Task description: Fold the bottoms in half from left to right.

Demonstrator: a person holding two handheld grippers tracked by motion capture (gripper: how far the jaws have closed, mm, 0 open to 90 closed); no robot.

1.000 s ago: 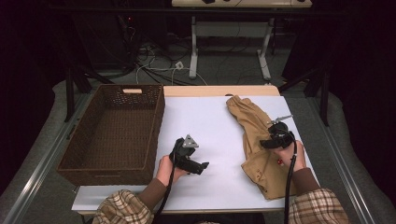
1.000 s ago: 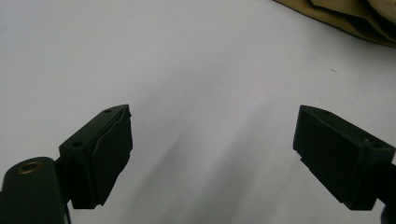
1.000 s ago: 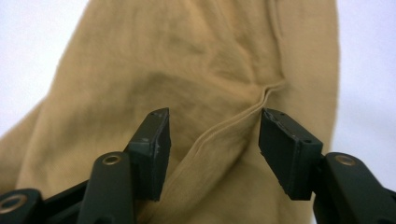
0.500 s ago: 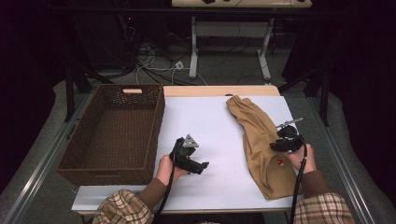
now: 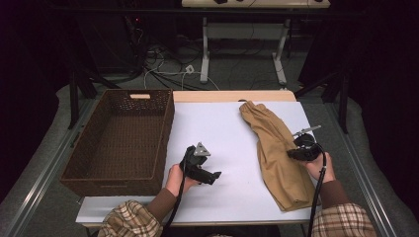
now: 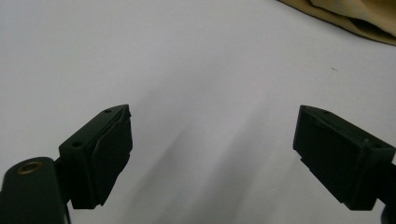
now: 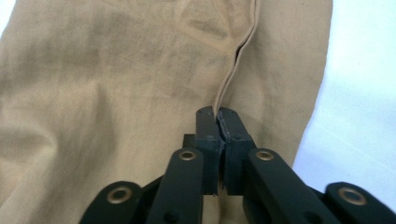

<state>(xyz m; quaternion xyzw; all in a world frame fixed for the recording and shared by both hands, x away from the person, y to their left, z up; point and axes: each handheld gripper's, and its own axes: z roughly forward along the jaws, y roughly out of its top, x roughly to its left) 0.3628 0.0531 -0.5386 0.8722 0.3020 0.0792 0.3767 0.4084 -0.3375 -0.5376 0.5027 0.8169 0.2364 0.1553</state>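
Closing just now, the right claw has pinched a raised fold of the long tan cloth garment lying on the white bench; the left claw gapes empty.

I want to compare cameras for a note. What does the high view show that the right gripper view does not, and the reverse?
High view alone: the brown wicker basket, the left hand-held gripper over the white table, and both forearms.

Right gripper view alone: the right hand-held gripper close up, its jaws having just closed on a raised edge of the fabric.

Both: the tan garment lying on the white table.
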